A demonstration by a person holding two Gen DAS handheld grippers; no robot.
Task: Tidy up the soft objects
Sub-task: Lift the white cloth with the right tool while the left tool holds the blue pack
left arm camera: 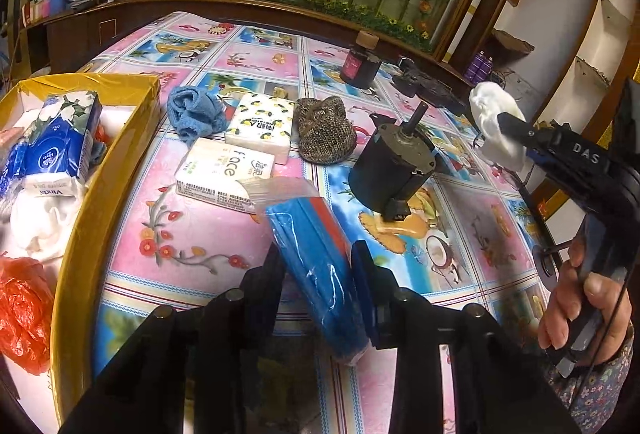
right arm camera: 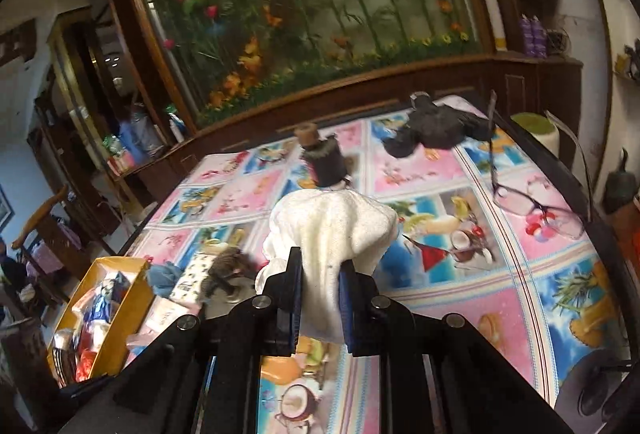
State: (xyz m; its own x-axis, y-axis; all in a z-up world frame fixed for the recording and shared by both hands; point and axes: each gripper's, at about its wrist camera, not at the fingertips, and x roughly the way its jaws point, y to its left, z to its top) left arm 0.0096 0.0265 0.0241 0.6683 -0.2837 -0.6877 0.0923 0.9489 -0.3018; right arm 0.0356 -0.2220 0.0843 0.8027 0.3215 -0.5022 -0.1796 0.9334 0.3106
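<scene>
My left gripper [left arm camera: 318,266] is shut on a blue pack in a clear plastic bag [left arm camera: 316,258], low over the table near its front edge. My right gripper [right arm camera: 320,266] is shut on a white cloth [right arm camera: 332,226], held above the table; that cloth [left arm camera: 496,121] also shows at the right of the left wrist view. On the tablecloth lie a blue towel [left arm camera: 196,111], two tissue packs [left arm camera: 258,127] [left arm camera: 224,173] and a brown knitted pouch [left arm camera: 324,131]. A yellow box [left arm camera: 86,234] at the left holds a blue tissue pack [left arm camera: 60,141], white cloth and an orange bag [left arm camera: 24,310].
A black motor-like cylinder [left arm camera: 392,165] stands near the centre, a dark bottle [left arm camera: 360,61] farther back. Glasses [right arm camera: 536,205] and a black object [right arm camera: 436,127] lie at the right. A wooden cabinet with a flower panel [right arm camera: 320,13] bounds the far side. A hand [left arm camera: 576,298] grips the right handle.
</scene>
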